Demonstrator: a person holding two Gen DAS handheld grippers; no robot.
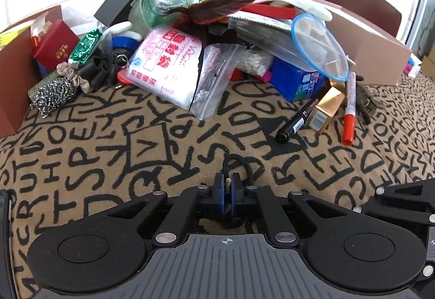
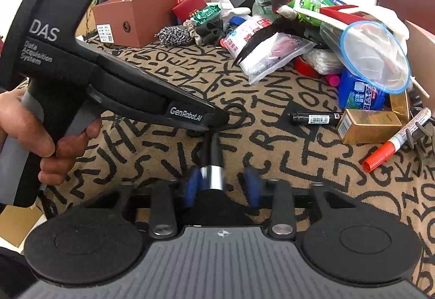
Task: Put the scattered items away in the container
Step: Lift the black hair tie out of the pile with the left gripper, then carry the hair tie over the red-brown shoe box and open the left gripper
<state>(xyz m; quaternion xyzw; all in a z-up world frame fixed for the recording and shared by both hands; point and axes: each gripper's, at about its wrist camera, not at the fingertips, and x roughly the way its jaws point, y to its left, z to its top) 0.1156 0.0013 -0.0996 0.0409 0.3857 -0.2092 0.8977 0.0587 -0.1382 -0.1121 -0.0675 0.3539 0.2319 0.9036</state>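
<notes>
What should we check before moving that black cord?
1. Left gripper shut on the cord: ok.
2. Right gripper open, with the cord's silver plug between its fingers: ok.
3. Right gripper gripping the plug: not ok, its fingers stand apart.
4. Box open at the top: ok.
5. Room left in the box: cannot tell.
6. Black marker lying apart from the cord: ok.

Brown box (image 1: pixel 11 76) cut off by left edge; pile hides lower items.
</notes>
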